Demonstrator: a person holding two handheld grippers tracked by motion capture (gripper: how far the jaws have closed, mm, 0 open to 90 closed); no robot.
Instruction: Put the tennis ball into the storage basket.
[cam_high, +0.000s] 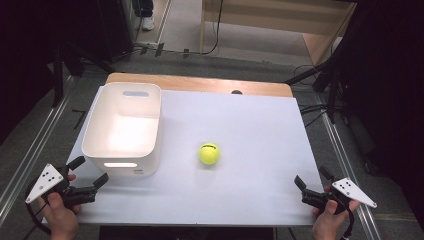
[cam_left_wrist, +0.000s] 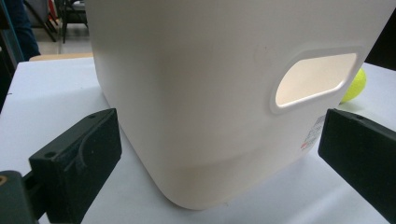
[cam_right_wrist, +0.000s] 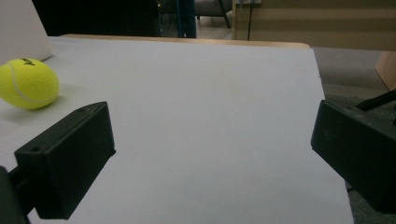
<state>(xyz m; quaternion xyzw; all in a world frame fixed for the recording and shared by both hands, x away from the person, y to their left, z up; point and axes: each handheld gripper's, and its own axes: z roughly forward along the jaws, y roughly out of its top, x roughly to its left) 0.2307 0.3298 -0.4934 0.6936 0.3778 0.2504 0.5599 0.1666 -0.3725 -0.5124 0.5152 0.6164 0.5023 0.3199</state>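
Observation:
A yellow tennis ball (cam_high: 209, 153) lies near the middle of the white table top (cam_high: 250, 130). A white plastic bin (cam_high: 122, 127) with handle slots stands at the left, nothing visible inside. My left gripper (cam_high: 89, 171) is open at the front left corner, just in front of the bin's near left corner; the bin wall (cam_left_wrist: 196, 93) looms between its jaws, with the ball (cam_left_wrist: 355, 86) peeking past the bin's right side. My right gripper (cam_high: 312, 178) is open at the front right corner, nothing between its jaws. The ball (cam_right_wrist: 28, 83) sits far left in the right gripper view.
The table's wooden back edge (cam_high: 200, 82) shows beyond the white sheet. Grey floor, black stands and cables (cam_high: 320, 107) surround the table. A wooden cabinet (cam_high: 280, 20) stands behind it.

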